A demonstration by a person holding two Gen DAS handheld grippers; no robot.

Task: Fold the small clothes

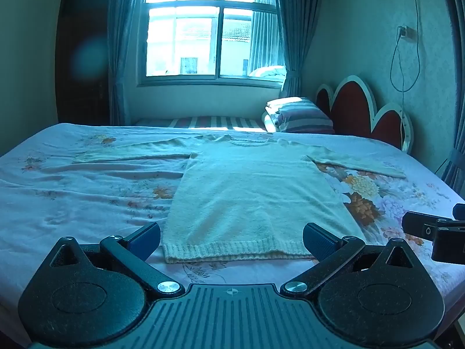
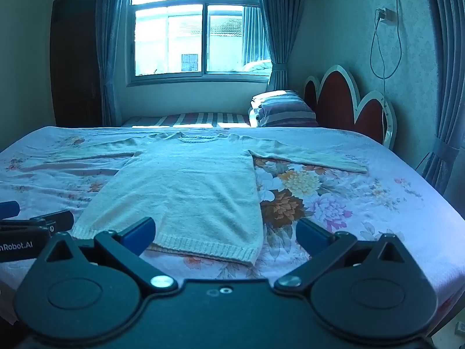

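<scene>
On the bed (image 1: pixel 87 192), a cream sweater (image 1: pixel 250 197) lies flat with both sleeves out to the sides, hem at the near edge. Left gripper (image 1: pixel 231 240) hangs just above the hem, fingers spread wide, holding nothing. Right gripper (image 2: pixel 225 235) is over the hem's right corner, also spread and empty.

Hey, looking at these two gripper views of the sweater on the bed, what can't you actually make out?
- Sweater underside and any label: hidden in both views, it lies flat on the bed.
- Right gripper: cut off by the right edge of the left wrist view.
- Left gripper: cut off by the left edge of the right wrist view.
- Outside the window: washed out by glare.
</scene>
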